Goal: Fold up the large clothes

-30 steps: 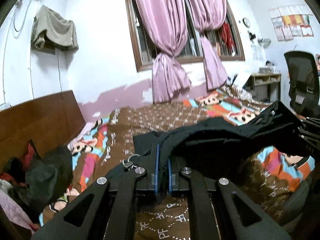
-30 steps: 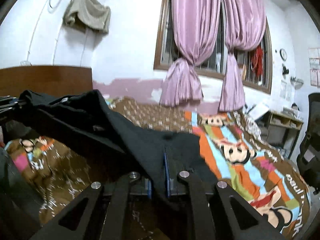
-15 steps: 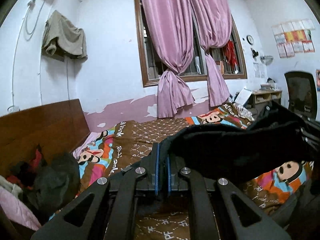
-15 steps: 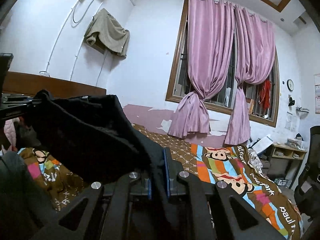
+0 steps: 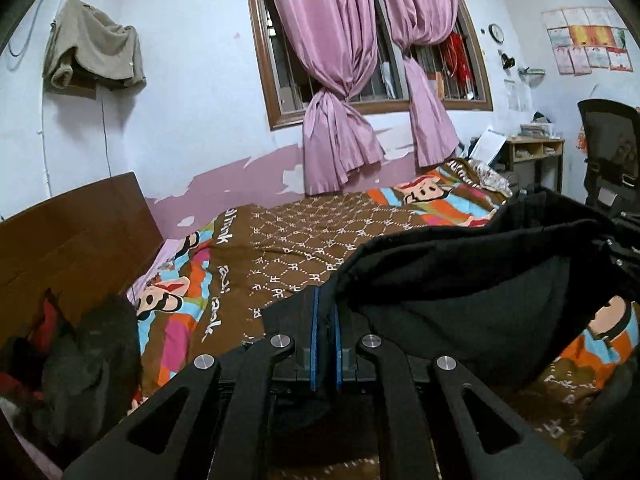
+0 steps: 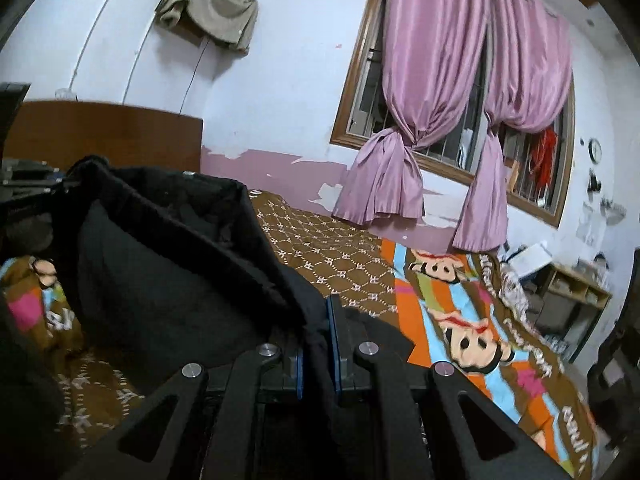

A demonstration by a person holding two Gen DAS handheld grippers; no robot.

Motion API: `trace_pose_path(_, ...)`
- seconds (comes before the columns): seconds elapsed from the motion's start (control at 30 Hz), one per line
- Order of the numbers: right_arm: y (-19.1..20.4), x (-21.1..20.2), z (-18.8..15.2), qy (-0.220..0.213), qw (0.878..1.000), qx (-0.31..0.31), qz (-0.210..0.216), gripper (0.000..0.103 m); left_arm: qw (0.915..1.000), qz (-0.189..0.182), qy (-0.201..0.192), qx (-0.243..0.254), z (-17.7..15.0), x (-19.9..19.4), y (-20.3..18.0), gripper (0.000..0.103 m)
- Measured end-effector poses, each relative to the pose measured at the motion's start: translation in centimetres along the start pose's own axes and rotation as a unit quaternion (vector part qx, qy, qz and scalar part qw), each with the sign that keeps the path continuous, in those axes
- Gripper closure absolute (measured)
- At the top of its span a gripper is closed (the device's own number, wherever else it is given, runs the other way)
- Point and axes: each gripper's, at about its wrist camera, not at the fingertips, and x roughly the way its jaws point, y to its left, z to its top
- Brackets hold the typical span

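A large black garment (image 5: pixel 472 280) hangs stretched between my two grippers above the bed. My left gripper (image 5: pixel 325 304) is shut on one edge of it, cloth pinched between the blue pads. The fabric sags to the right toward the other gripper, seen at the right edge. In the right wrist view the same black garment (image 6: pixel 168 264) spreads to the left, and my right gripper (image 6: pixel 320 316) is shut on its near edge. The left gripper's frame shows dimly at that view's far left.
The bed's brown and cartoon-print cover (image 5: pixel 304 240) lies under the garment. A wooden headboard (image 5: pixel 68 236) and a heap of dark clothes (image 5: pixel 76 364) sit at the left. Pink curtains (image 5: pixel 340 80) hang at the window; a desk (image 5: pixel 532 156) and a black chair (image 5: pixel 608 148) stand at the right.
Both grippers rose with the garment half a second ago, then tipped back down toward the bed. The black cloth stays gripped at both ends and now hangs a little looser.
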Motion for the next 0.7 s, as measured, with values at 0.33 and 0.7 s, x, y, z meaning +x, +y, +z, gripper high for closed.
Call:
trace_pose_path(0.33,-0.5,8.4,0.1,0.031,0.999,-0.010,-0.018,0.092,0.9994,0.007,0.026,-0.023,-0.3,9.0,1.4,0.098)
trace_pose_path(0.7,-1.3,16.6,-1.3,0.069,0.997,-0.026,-0.019,0.084,0.9956,-0.002,0.084,-0.040,-1.2,17.8,3.0,0.097)
